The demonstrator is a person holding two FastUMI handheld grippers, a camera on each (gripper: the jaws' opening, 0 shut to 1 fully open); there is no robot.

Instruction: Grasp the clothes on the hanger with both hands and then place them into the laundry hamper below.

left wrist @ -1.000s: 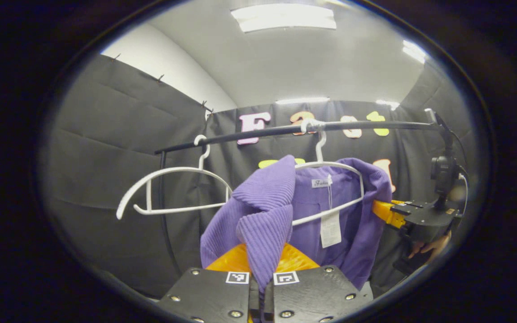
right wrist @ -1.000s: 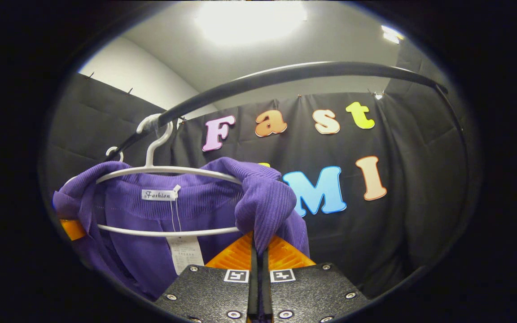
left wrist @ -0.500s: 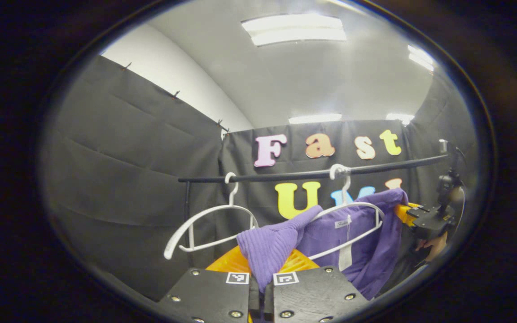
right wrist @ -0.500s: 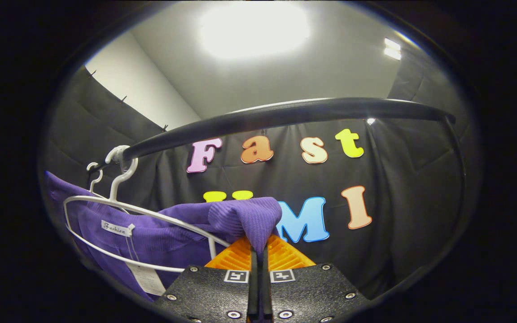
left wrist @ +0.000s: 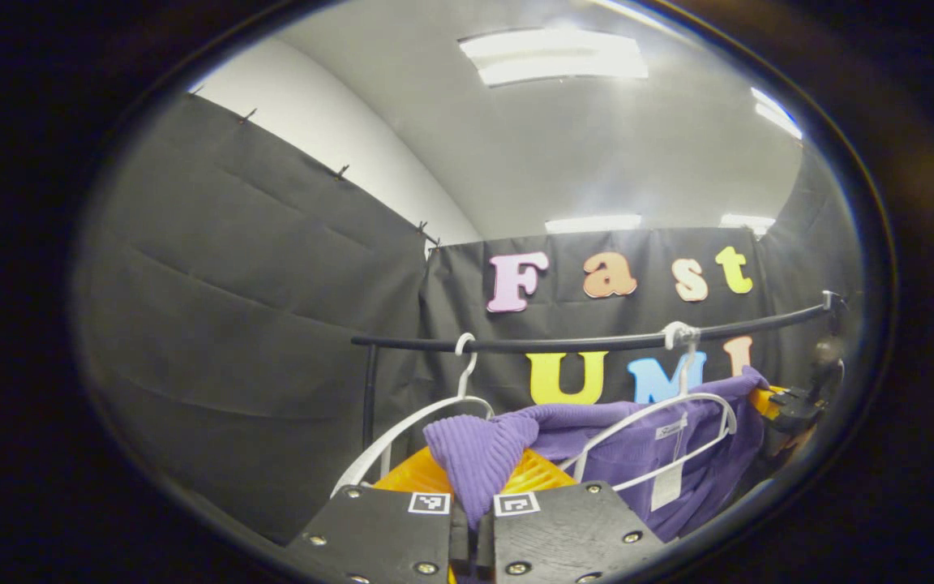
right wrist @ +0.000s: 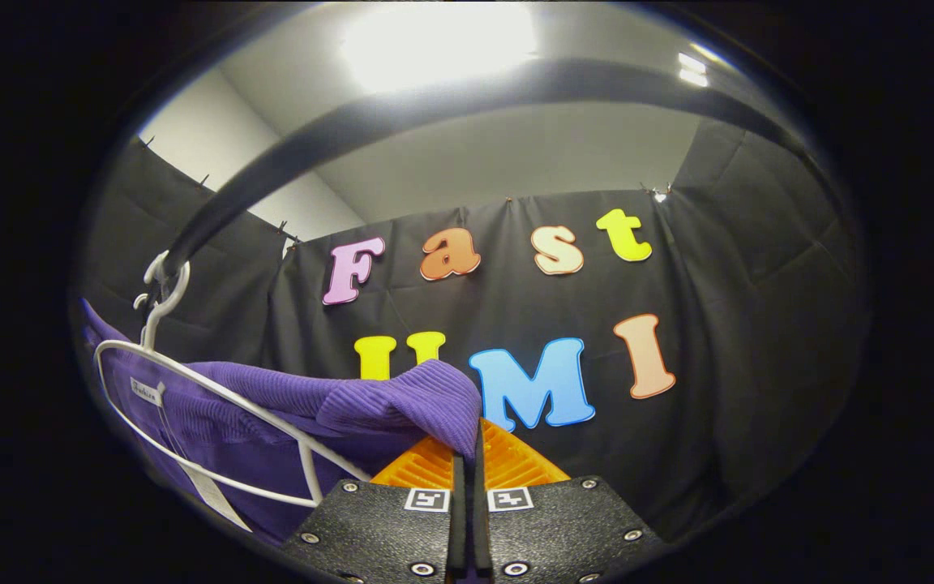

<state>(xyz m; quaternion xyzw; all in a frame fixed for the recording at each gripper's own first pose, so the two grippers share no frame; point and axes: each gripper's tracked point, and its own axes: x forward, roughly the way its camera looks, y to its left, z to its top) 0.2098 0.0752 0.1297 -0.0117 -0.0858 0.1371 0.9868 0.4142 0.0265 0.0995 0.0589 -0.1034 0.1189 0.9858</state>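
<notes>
Below the black rail (left wrist: 580, 344), your left gripper (left wrist: 471, 519) and right gripper (right wrist: 468, 454) each pinch the purple sweater (left wrist: 589, 446). Slide both shoulders clear of the white hanger (right wrist: 216, 405) evenly before lowering.

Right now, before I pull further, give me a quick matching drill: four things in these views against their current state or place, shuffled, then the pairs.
Things:
1. purple sweater
2. empty white hanger
3. black rail
4. paper tag

States:
A. hooked on the rail with nothing on it
B. dangles from the garment's neck
C. pinched at each shoulder by the left gripper and right gripper
D. runs level in front of the cloth wall, carrying both hangers

Pairs: 1-C, 2-A, 3-D, 4-B
</notes>
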